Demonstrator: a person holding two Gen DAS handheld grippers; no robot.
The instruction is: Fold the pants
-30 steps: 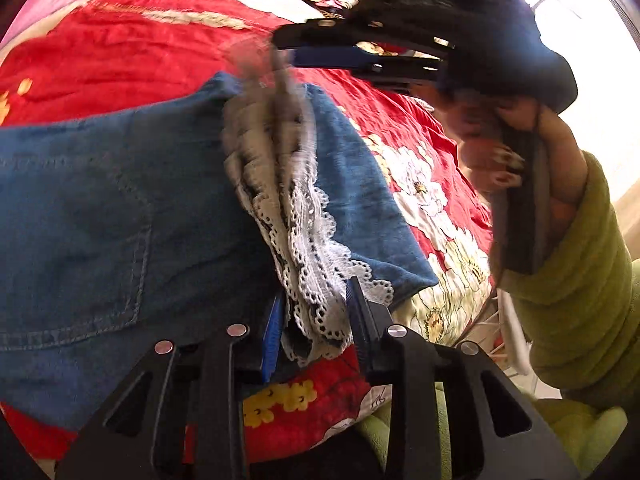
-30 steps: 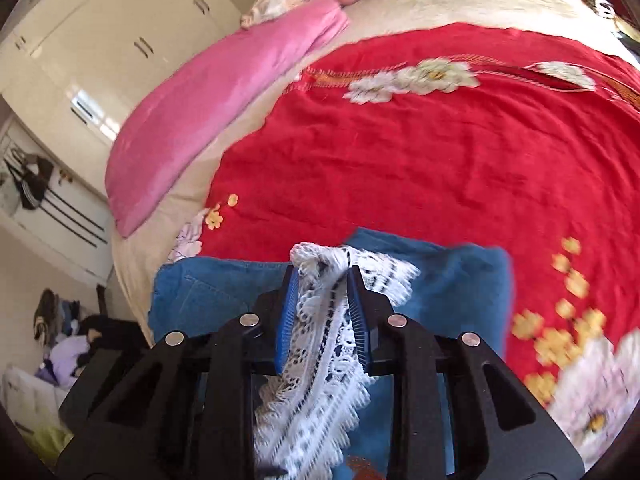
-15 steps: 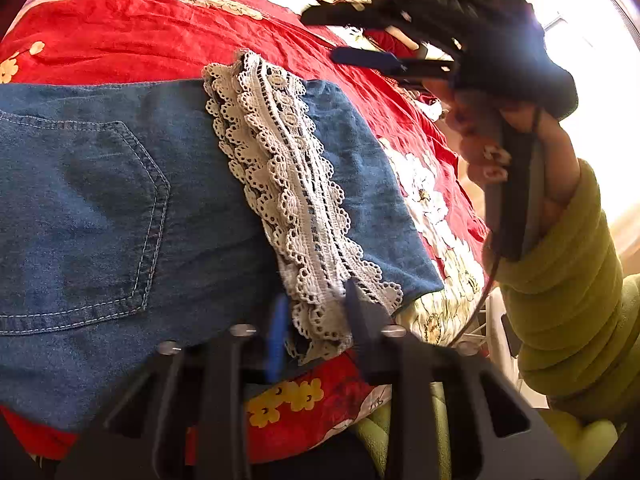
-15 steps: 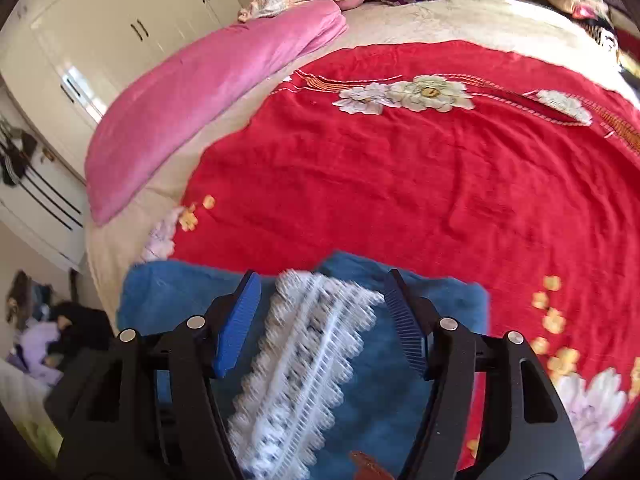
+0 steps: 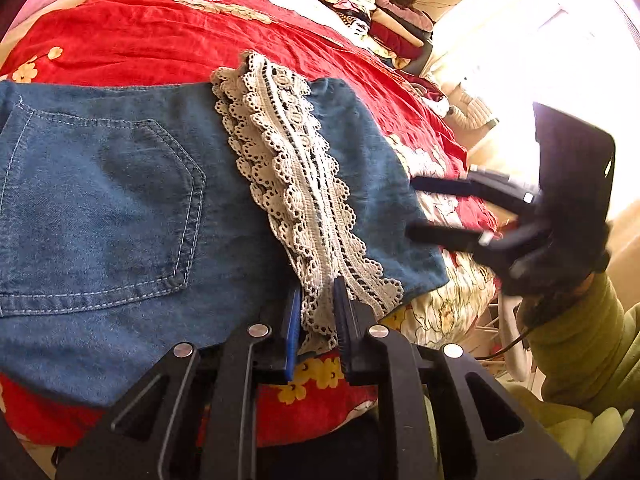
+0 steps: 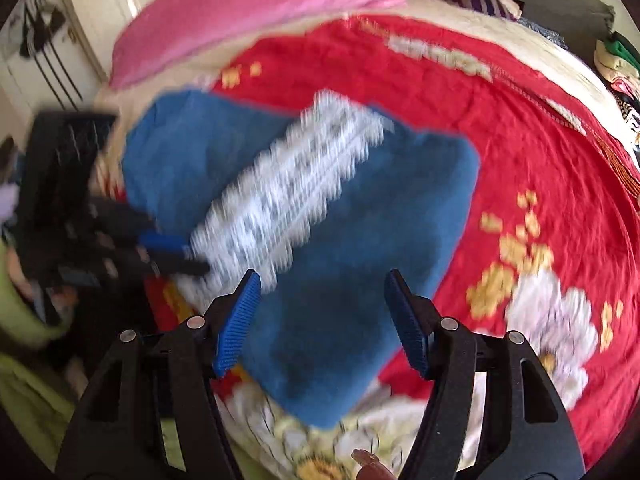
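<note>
Red floral quilted bedspread (image 5: 160, 36) lying across the bed, blue denim pants with a white lace strip (image 5: 120, 200) lying flat on it near its front edge, left gripper (image 5: 316, 320) narrowly pinching the lace end, jaws just closing, right gripper (image 6: 320, 316) hovering wide apart above the pants' hem corner, jaws empty.

Red floral bedspread (image 5: 160, 36) across the frame's middle, pink blanket (image 6: 256, 4) along the upper left, stack of folded clothes (image 5: 380, 12) at upper right, white wardrobe (image 6: 80, 40) at far left
</note>
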